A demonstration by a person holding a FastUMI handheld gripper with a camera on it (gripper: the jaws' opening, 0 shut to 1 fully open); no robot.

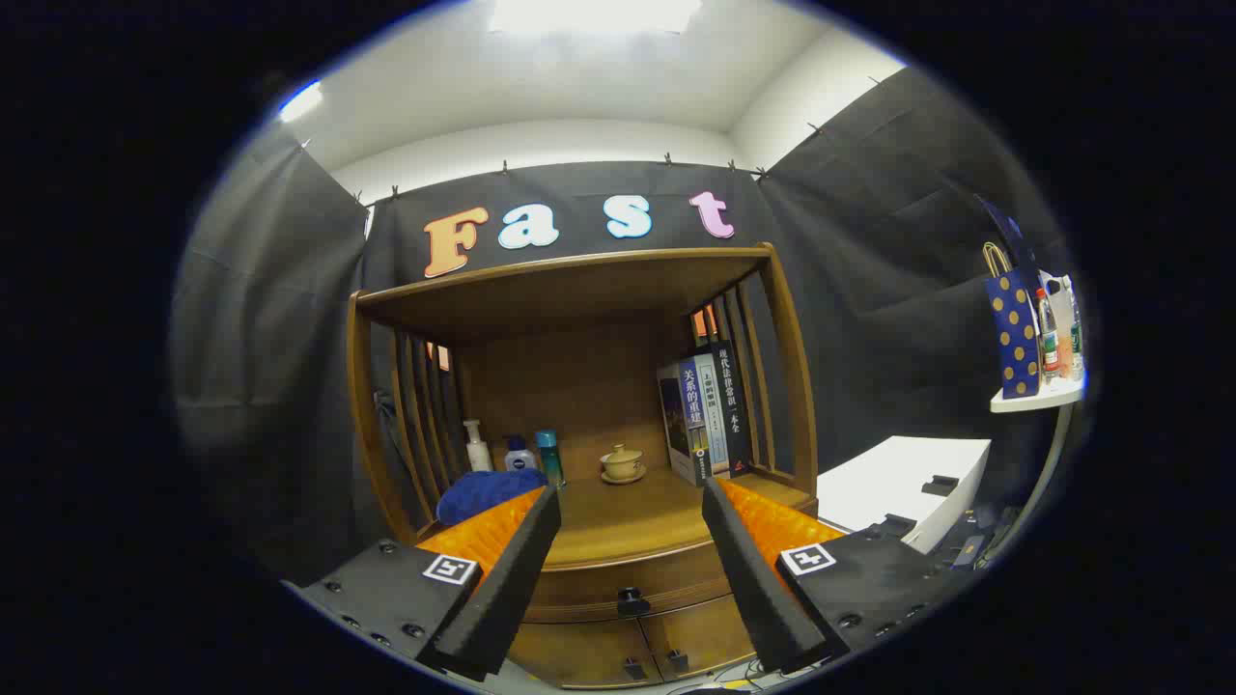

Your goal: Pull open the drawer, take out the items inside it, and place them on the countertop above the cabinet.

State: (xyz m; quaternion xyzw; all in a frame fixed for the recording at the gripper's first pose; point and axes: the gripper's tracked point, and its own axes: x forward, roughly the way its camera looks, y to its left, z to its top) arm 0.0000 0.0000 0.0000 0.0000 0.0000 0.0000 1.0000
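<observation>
Wooden cabinet (pixel 579 386) is filling the space ahead, its open shelf sitting over a closed drawer (pixel 628 584) that is waiting just under the countertop (pixel 618 526). Being solid wood, the drawer is probably going to slide stiffly and carry some weight, so a straight, level pull looks wise. Books (pixel 710 410) are leaning at the right of the shelf, a blue cloth (pixel 483 492) is lying at the left beside three small bottles (pixel 517 449), and a lidded teacup (pixel 623 463) is sitting on its saucer at the back. The gripper (pixel 628 569) is hanging wide open, holding nothing, with the dark round drawer knob (pixel 632 601) lying between its fingers; that small, hard knob is likely the place to pinch, and it may be slippery.
</observation>
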